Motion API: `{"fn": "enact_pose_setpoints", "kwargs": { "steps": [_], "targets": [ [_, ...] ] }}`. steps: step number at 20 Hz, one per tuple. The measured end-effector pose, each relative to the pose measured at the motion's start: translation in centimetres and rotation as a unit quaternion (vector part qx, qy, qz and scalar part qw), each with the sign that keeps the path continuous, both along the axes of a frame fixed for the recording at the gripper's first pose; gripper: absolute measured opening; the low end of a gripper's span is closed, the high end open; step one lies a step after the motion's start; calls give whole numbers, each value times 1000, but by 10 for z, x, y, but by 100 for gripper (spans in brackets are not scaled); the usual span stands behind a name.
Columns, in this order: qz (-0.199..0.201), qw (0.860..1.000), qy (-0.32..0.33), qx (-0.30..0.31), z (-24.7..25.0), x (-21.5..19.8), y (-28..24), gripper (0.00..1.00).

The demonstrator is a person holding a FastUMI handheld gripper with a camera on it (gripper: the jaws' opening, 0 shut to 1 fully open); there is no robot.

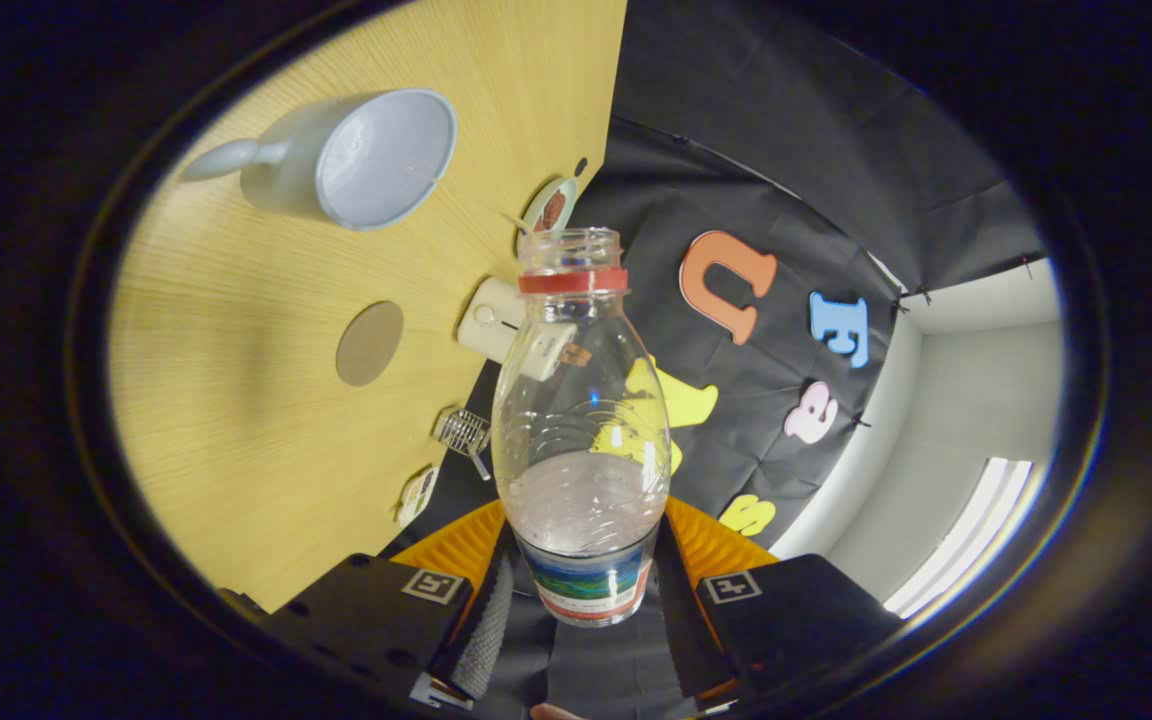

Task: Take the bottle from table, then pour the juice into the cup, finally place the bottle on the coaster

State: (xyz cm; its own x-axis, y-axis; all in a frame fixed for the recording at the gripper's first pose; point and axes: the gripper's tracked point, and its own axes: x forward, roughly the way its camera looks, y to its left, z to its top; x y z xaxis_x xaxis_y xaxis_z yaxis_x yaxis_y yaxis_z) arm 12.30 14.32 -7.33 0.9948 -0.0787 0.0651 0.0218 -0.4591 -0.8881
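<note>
Beyond the fingers, the wooden table (236, 400) carries a pale cup (356, 160) with its mouth open toward the camera, a round coaster (369, 343) nearer, and a few small items along the table edge; nothing stands between them and the bottle. The gripper (584, 590) is rolled sideways, so the table appears steeply tilted. Both fingers press on the labelled base of the uncapped clear bottle (581, 400), which holds little liquid; the label print is unreadable.
</note>
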Motion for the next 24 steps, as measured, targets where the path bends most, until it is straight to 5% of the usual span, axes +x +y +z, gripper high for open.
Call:
{"fn": "enact_pose_setpoints", "kwargs": {
  "steps": [24],
  "targets": [
    [25,999,-18,-26,7,3,15,72]
  ]
}}
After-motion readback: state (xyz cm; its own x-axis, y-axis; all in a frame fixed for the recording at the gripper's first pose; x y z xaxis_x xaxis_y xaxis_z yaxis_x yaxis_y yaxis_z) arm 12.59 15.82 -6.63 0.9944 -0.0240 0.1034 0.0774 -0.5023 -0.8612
